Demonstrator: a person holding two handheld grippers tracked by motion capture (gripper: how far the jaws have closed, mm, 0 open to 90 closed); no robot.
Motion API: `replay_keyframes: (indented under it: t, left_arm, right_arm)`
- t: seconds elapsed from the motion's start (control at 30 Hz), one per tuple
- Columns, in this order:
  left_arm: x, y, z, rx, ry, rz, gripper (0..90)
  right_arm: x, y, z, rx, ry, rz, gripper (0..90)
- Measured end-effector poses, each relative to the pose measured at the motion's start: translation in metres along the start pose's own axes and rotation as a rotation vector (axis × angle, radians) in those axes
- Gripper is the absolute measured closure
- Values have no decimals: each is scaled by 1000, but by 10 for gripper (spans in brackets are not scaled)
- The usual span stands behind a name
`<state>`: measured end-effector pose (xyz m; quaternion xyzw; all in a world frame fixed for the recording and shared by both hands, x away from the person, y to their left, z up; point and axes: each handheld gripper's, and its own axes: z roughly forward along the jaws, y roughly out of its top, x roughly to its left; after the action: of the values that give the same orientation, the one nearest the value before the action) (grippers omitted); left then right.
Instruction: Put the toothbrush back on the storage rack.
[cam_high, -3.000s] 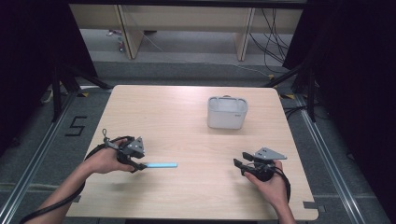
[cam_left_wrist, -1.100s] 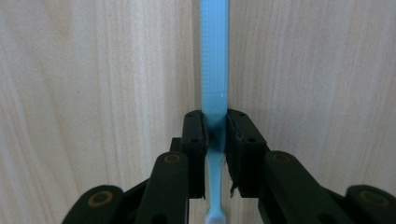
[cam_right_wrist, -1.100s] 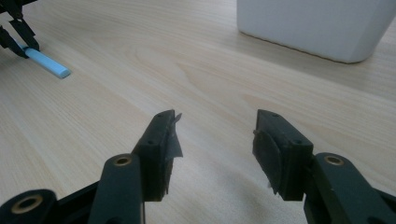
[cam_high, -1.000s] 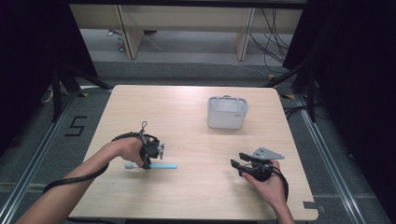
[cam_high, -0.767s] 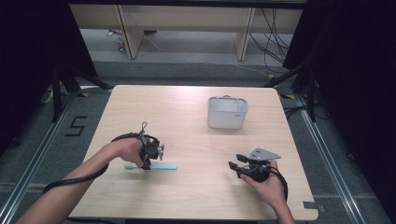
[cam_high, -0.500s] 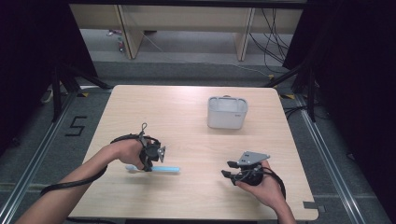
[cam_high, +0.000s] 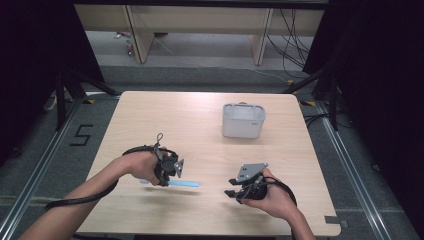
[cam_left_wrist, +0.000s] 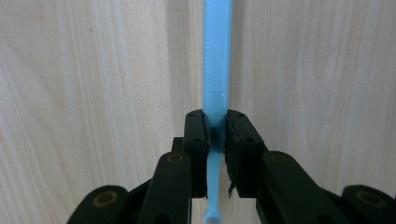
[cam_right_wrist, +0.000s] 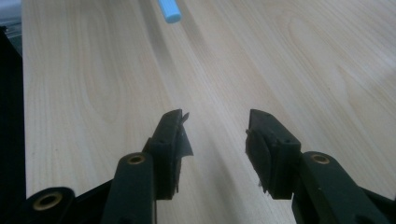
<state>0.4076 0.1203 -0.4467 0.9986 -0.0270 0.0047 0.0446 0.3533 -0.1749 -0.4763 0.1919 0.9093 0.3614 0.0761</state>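
The blue toothbrush (cam_left_wrist: 217, 70) is pinched between the left gripper (cam_left_wrist: 215, 135)'s jaws, which press on its narrow neck, with the long handle running straight ahead over the pale wood and the bristle head just peeking out below the jaws. From the high view, the toothbrush (cam_high: 182, 183) sticks out toward the middle of the counter (cam_high: 200, 115) from the left gripper (cam_high: 167, 172), near the front edge and seemingly just off the surface, a faint shadow under it. Over on the other side, the right gripper (cam_high: 239, 191) sits well apart from the handle's free end, jaws pointing toward it. In the right gripper view those jaws stand spread with nothing between them, having just been closing a little, and the toothbrush's blunt blue tip (cam_right_wrist: 168, 10) shows far ahead. At the back right of the counter stands a white holder (cam_high: 243, 120), well away from both hands.
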Motion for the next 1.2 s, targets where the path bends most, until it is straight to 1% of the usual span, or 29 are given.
replay_keyframes:
  t: [0.03,0.1,0.13,0.17,0.2,0.23,0.37,0.47,0.5,0.57,0.6,0.63,0.7,0.73,0.77,0.8,0.83,0.87,0.9,0.93,0.97,1.0,1.07,1.1,1.13,1.2]
  left_arm:
    - [0,0,-1,1,-2,3,785]
    - [-1,1,-2,-1,2,6,786]
    - [-1,1,-3,-3,4,6,785]
    - [-1,2,-3,0,1,6,786]
    - [-1,3,-3,1,4,8,785]
    - [-1,3,-3,1,4,8,786]
    - [-4,8,-5,7,3,19,786]
    - [-6,13,-7,1,5,33,786]
    - [-7,16,-7,0,6,44,785]
    - [-8,20,-7,0,5,52,785]
    - [-9,22,-7,0,9,60,785]
    - [-9,24,-7,1,6,63,786]
    - [-10,29,-7,-4,7,72,786]
    - [-10,30,-7,-4,6,79,785]
    - [-11,33,-7,-5,5,82,786]
    - [-12,38,-7,-4,2,91,786]
    - [-12,38,-7,-4,2,91,786]
    - [-12,40,-7,-5,4,93,786]
    - [-12,42,-7,-7,5,98,786]
    - [-12,45,-7,-5,4,102,786]
    - [-13,47,-7,-7,0,106,786]
    - [-13,49,-8,-5,0,111,786]
    - [-13,53,-8,-9,-3,117,786]
    - [-13,55,-8,-8,-7,119,786]
    - [-14,59,-8,-9,-5,127,786]
    - [-14,60,-8,-12,-10,128,786]
  right_arm:
    - [0,2,-1,3,1,-4,565]
    - [1,3,0,3,4,5,564]
    - [1,4,0,-7,6,-11,564]
    - [1,4,1,-11,10,-12,564]
    - [1,6,2,-14,-2,-36,563]
    - [3,7,2,-8,10,-15,562]
    - [4,11,4,-12,18,-24,560]
    - [6,16,8,-19,27,-41,555]
    - [7,17,7,-14,33,-28,553]
    - [8,20,10,-21,38,-33,550]
    - [7,21,11,-25,39,-61,549]
    - [8,23,12,-30,34,-75,546]
    - [10,24,13,-32,55,-56,542]
    - [10,26,14,-36,52,-79,539]
    - [12,26,15,-32,60,-57,536]
    - [13,28,17,-37,74,-67,531]
    - [13,28,17,-37,74,-67,531]
    - [14,28,19,-43,75,-78,529]
    - [15,29,19,-42,75,-72,528]
    - [16,29,21,-40,92,-70,526]
    - [17,30,21,-42,88,-76,526]
    - [18,31,24,-42,103,-68,526]
    - [19,32,25,-45,102,-71,528]
    - [18,33,26,-45,102,-87,537]
    - [19,33,27,-44,108,-83,541]
    - [19,33,29,-44,109,-85,545]
